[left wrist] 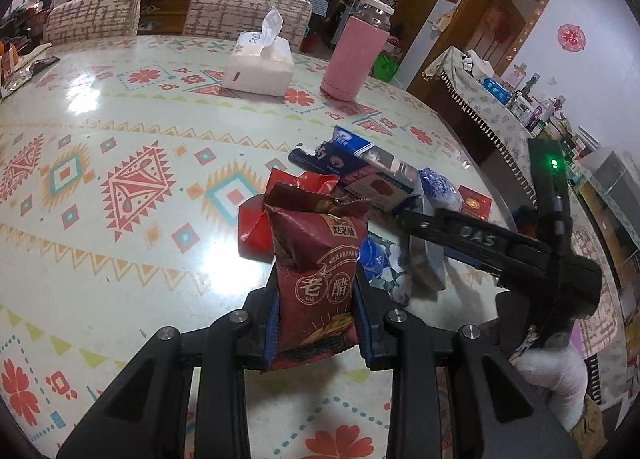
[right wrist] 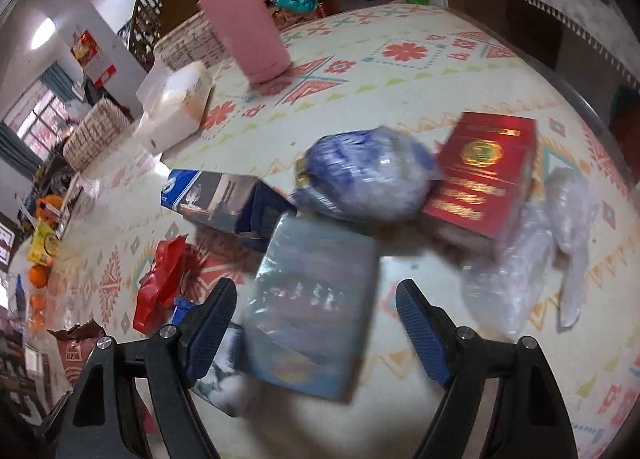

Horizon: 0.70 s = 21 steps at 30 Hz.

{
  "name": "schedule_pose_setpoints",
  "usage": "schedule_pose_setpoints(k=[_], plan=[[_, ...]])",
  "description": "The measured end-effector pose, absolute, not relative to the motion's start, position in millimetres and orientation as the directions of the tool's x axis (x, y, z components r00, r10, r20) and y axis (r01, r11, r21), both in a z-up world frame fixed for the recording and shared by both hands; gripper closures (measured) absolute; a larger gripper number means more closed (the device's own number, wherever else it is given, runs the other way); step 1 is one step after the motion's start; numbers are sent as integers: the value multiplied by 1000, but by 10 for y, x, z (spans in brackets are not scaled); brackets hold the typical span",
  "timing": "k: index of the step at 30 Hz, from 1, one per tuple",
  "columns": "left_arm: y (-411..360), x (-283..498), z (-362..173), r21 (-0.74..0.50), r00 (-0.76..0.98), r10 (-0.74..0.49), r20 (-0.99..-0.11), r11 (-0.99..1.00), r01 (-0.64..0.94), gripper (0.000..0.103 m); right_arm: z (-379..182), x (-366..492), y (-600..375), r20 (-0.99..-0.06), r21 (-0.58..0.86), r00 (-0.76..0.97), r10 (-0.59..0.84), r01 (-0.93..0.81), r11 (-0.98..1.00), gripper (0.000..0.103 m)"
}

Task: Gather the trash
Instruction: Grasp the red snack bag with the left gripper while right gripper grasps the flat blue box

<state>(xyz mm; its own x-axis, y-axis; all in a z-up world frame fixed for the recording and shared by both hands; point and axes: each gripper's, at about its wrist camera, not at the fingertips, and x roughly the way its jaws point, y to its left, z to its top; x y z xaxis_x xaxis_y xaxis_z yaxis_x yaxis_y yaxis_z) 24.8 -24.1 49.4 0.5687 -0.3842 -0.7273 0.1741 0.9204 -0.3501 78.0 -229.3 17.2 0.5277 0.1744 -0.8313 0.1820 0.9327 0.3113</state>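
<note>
Left gripper (left wrist: 316, 323) clamped on an upright dark-red snack packet (left wrist: 316, 271), held above the table (left wrist: 120, 267). Right gripper (right wrist: 316, 323) spread wide over a grey-blue wrapper (right wrist: 316, 311) lying directly ahead between its fingers, long axis pointing away; nearer by far than the left

The left gripper (left wrist: 316, 299) has its jaws closed on a snack bag (left wrist: 316, 267), holding it upright above the desk (left wrist: 120, 107). The right gripper (right wrist: 316, 323) is tilted down toward the desk, jaws spread wide, gripping nothing. In the left wrist view it reaches in from the right.
</note>
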Motion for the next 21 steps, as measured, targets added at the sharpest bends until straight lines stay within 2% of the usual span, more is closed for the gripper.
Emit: schedule_pose_setpoints(k=[3,4,5,11,21], plan=[[-234,268,469,-351,563,-381,-733,921,167,73,145,814,-2160,-845,231,524,105,181,956,29],[-231,270,461,-353,562,-383,-733,921,168,73,147,806,-2125,-846,189,529,65,184,965,38],[-228,272,456,-355,559,-386,-734,920,168,73,145,799,-2115,-846,175,530,54,182,968,41],[-258,250,459,-353,558,-392,-731,918,183,73,203,537,-2257,-834,228,542,101,171,959,41],[-266,210,461,-353,572,-386,-724,919,173,74,353,-568,-2723,-800,323,575,168,179,929,41]])
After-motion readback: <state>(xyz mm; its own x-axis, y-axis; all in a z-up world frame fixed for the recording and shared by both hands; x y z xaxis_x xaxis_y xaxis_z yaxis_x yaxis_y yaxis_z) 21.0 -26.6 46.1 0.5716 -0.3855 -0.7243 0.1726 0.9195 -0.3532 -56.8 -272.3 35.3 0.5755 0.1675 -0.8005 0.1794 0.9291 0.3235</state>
